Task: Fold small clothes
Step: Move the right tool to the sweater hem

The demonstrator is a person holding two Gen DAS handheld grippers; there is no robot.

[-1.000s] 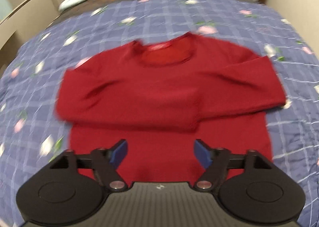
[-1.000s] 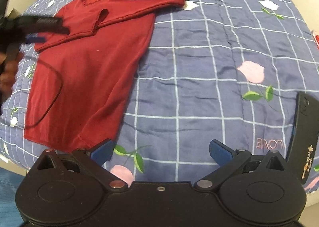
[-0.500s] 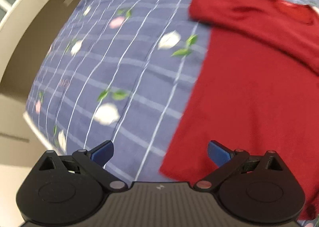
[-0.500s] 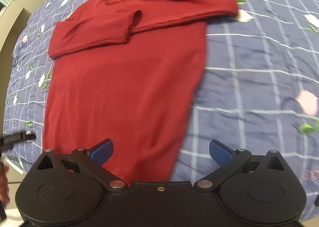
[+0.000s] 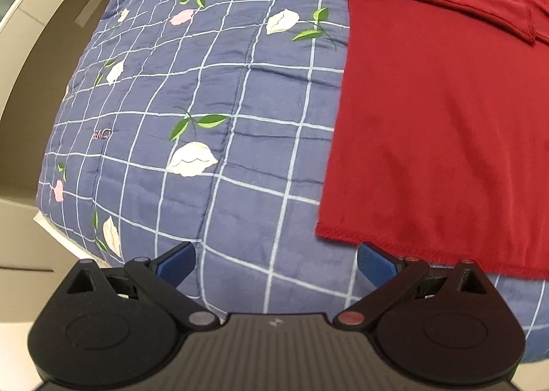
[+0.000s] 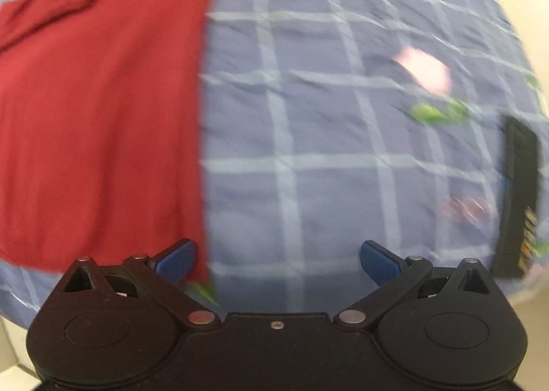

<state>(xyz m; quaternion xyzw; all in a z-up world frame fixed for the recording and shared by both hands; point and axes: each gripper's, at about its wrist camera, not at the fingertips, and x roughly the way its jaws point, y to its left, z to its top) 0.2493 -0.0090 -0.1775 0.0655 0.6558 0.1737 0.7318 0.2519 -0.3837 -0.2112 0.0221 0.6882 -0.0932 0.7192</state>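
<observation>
Sweater point(image 5: 446, 123) lies flat on quilt point(image 5: 206, 89), sleeves crossed. Left gripper point(image 5: 274, 262) & right gripper point(image 6: 278, 262) both wide, empty, near hem corners. Imo pinch both corners evenly, lift together.

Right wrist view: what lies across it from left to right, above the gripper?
Red sweater → bare stretch of blue checked quilt → pink rose print → black phone at the right edge.

Blue quilt point(image 5: 212, 89) printed with a white grid and flowers, spread over a bed, dark flat phone-like object point(image 6: 520, 199) laid near its edge
</observation>
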